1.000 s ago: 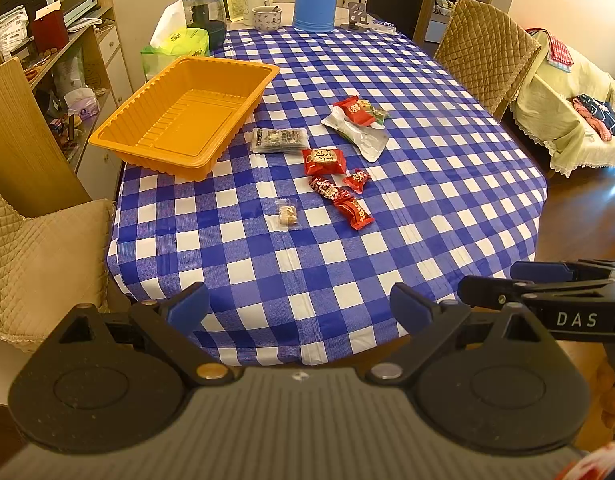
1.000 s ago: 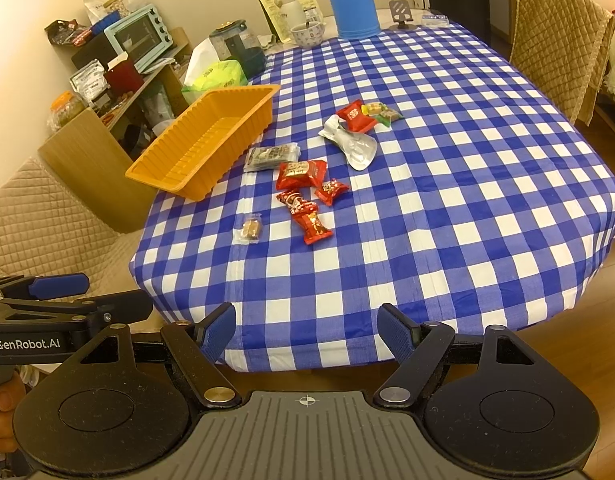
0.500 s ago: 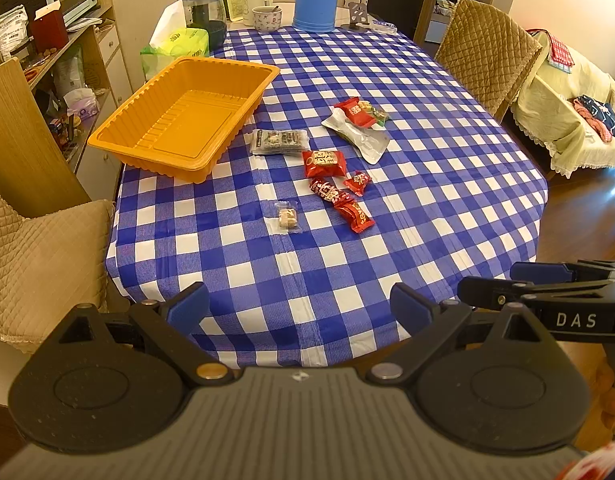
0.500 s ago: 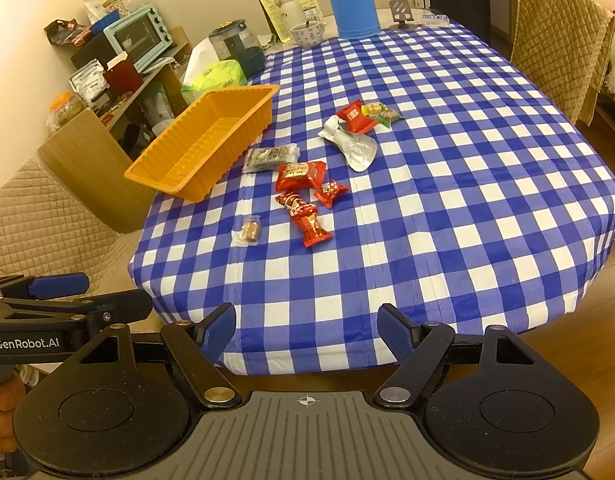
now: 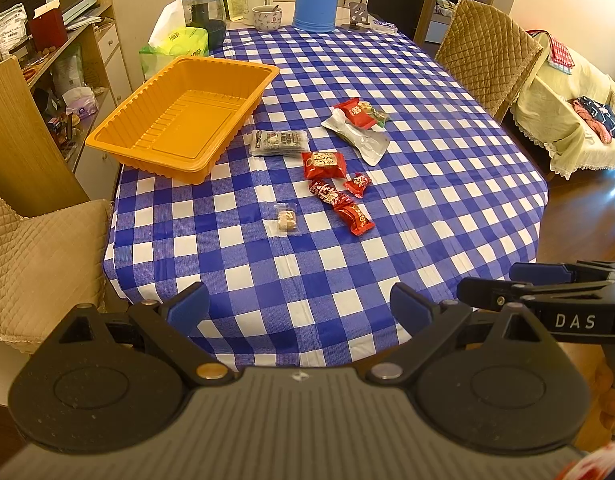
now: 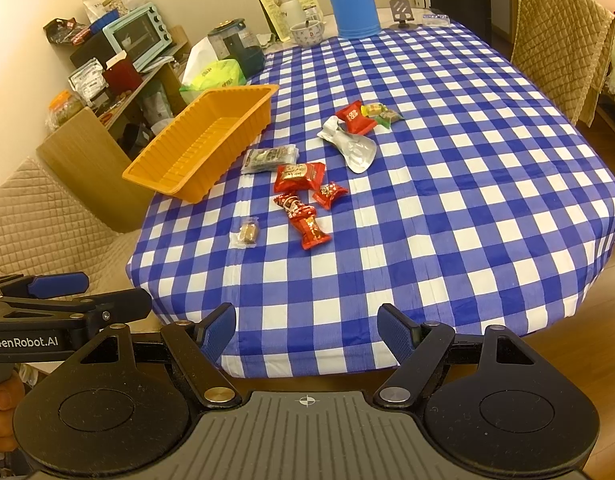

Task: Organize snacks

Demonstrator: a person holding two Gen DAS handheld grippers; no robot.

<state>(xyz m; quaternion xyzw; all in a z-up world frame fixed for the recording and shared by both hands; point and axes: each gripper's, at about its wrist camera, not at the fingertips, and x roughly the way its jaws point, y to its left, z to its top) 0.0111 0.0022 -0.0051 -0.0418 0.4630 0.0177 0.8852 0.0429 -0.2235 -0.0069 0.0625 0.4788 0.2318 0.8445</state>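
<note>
Left wrist view is showing the snacks scattered mid-table on the blue-and-white checked tablecloth (image 5: 427, 216), beside the empty orange ribbed plastic tray (image 5: 187, 120). Nothing is gripped yet, so the first pick is probably coming: reaching for the nearest piece, the small clear-wrapped beige candy (image 5: 286, 220), or the long red foil-wrapped candy (image 5: 353, 216), and pinching the wrapper's body rather than its crinkled ends should be working best. Left gripper (image 5: 299, 304) and right gripper (image 6: 306, 326) are both hovering off the table's near edge, fingers spread wide, touching nothing.
</note>
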